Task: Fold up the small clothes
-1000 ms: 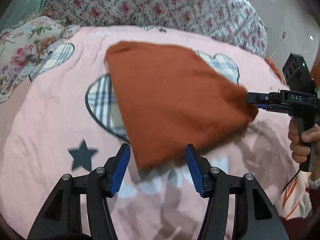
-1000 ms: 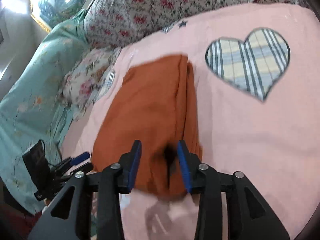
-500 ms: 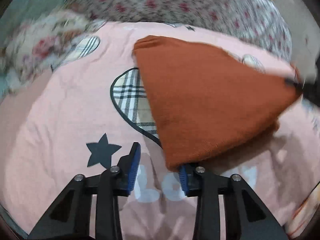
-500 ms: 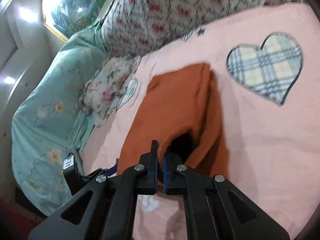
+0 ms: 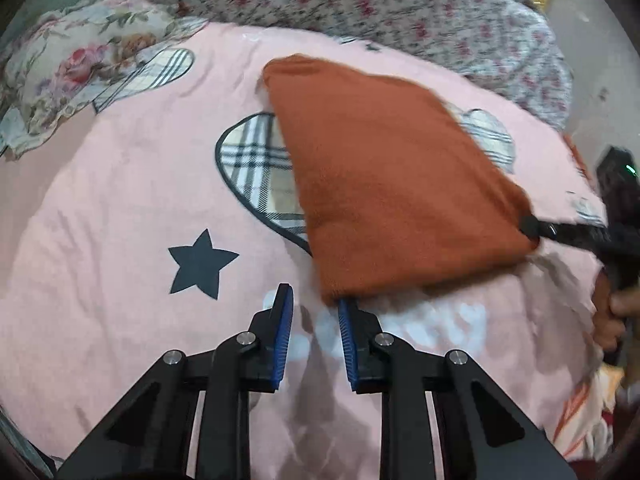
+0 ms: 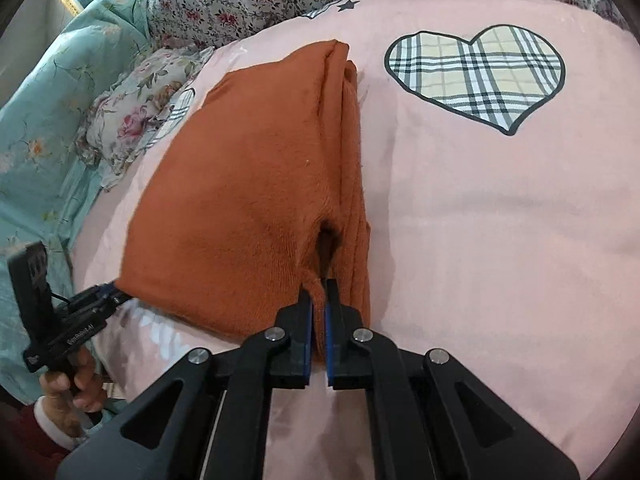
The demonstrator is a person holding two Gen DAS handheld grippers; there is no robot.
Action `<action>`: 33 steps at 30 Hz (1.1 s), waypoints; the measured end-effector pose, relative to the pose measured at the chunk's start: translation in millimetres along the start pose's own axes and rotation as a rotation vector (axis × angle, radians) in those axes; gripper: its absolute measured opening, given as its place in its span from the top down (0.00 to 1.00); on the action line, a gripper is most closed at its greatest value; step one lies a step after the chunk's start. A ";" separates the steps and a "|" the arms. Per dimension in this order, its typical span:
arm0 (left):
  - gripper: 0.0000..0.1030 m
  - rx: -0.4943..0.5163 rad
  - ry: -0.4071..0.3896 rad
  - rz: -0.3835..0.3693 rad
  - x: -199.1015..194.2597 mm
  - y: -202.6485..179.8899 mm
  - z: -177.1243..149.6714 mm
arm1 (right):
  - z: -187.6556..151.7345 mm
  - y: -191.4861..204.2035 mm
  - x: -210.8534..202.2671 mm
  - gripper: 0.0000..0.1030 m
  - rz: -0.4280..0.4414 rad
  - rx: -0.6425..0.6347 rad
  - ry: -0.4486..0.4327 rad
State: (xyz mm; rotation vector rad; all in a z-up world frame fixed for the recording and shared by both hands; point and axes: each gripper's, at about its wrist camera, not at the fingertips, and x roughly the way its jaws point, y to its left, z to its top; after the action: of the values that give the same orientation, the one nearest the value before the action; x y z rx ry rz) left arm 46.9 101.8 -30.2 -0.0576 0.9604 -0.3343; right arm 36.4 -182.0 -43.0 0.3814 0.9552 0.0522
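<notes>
Right claw (image 6: 319, 294): blue pads pressed nearly together, a pinch of the rust-orange cloth (image 6: 248, 184) clamped between them at its near corner. Just past the tips the fabric puckers into a small dark hollow. Along the cloth's right side several folded layers show as stacked edges.

Left claw (image 5: 312, 300): jaws partly apart, a clear gap of pink sheet (image 5: 100, 240) showing between the blue pads. Its right finger (image 5: 347, 320) sits at the cloth's other near corner, tip tucked just under the edge; nothing lies between the pads. From the right wrist view the same claw (image 6: 116, 294) reaches the cloth's corner at far left, too small there to tell how its jaws stand; the left hand (image 6: 70, 390) grips its handle below.

The cloth lies folded on the pink sheet, partly covering one plaid heart patch (image 5: 256, 172). A dark star print (image 5: 200, 264) sits to the left of it. A second plaid heart (image 6: 476, 76) lies apart on the right.

Beyond: a floral pillow (image 6: 136, 120), a floral quilt (image 5: 360, 0), and a teal cover (image 6: 44, 92) at far left.
</notes>
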 end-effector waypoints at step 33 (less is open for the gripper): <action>0.71 0.022 0.003 -0.187 25.0 -15.7 23.4 | 125.1 -17.6 62.2 0.57 0.047 0.076 -0.077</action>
State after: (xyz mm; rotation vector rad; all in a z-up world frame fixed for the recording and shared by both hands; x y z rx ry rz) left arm 75.0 76.9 -33.6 -0.1275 0.9562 -0.5169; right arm 171.0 -222.1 -33.4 0.4727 0.8739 0.0444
